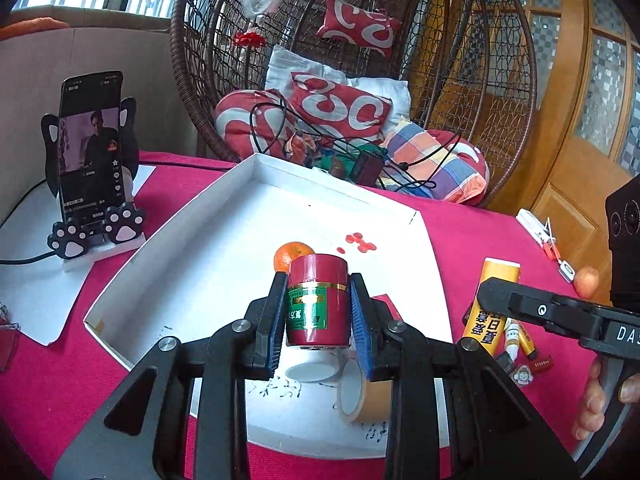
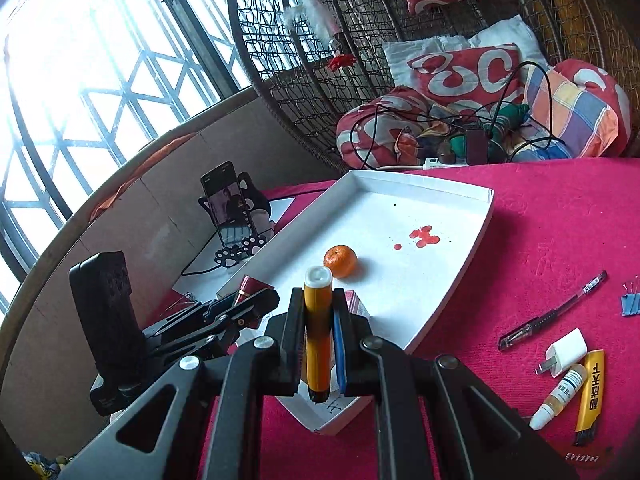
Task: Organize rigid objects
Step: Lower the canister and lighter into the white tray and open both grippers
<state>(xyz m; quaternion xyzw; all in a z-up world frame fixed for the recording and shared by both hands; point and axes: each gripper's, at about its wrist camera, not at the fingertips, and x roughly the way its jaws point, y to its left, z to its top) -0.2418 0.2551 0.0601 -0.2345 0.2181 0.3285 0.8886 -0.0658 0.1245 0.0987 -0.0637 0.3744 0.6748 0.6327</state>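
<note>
My left gripper [image 1: 319,285] is shut on a red jar [image 1: 318,312] with a green label, held upright over the near part of a white tray [image 1: 192,256]. An orange [image 1: 286,255] lies in the tray just beyond the jar, and a tape roll [image 1: 362,398] and a white lid [image 1: 312,372] lie below it. My right gripper [image 2: 319,297] is shut on a yellow tube [image 2: 318,332] with a white cap, over the tray's [image 2: 444,292] near corner. Each gripper shows in the other's view: the right gripper [image 1: 490,294] to the right, the left gripper [image 2: 256,304] to the left.
On the red tablecloth right of the tray lie a pen [image 2: 552,312], a white plug [image 2: 566,350], a small bottle [image 2: 558,396], a yellow knife [image 2: 590,392] and blue clips [image 2: 630,304]. A phone on a stand [image 1: 92,148] stands left. A wicker chair [image 1: 400,60] with cushions is behind.
</note>
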